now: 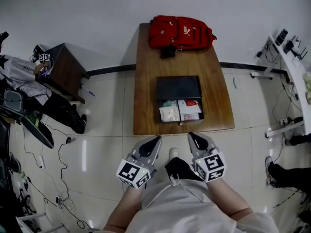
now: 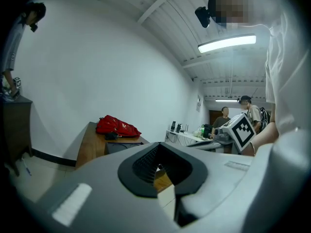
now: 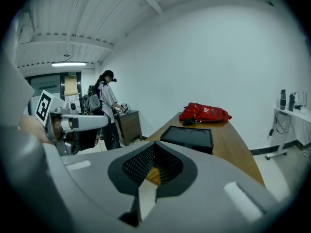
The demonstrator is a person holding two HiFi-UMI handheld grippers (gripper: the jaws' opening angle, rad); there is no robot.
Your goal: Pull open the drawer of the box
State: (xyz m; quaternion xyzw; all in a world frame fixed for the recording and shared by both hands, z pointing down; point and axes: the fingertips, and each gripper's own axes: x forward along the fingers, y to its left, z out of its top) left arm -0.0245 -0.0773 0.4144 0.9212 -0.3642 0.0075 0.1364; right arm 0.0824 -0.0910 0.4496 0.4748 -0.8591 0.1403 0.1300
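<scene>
Box (image 1: 178,87), black, mid-table (image 1: 146,72); its drawer (image 1: 181,111) stands out toward the person, packets inside; left gripper (image 1: 157,139) and right gripper (image 1: 190,135) off the table's near edge, apart from the drawer, jaws pressed together on nothing; red backpack (image 1: 181,32) at the far end.

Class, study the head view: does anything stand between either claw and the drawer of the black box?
Nothing visible does. Only the table's bare front edge and floor separate the left claw and right claw from the drawer; the red backpack lies beyond the box.
</scene>
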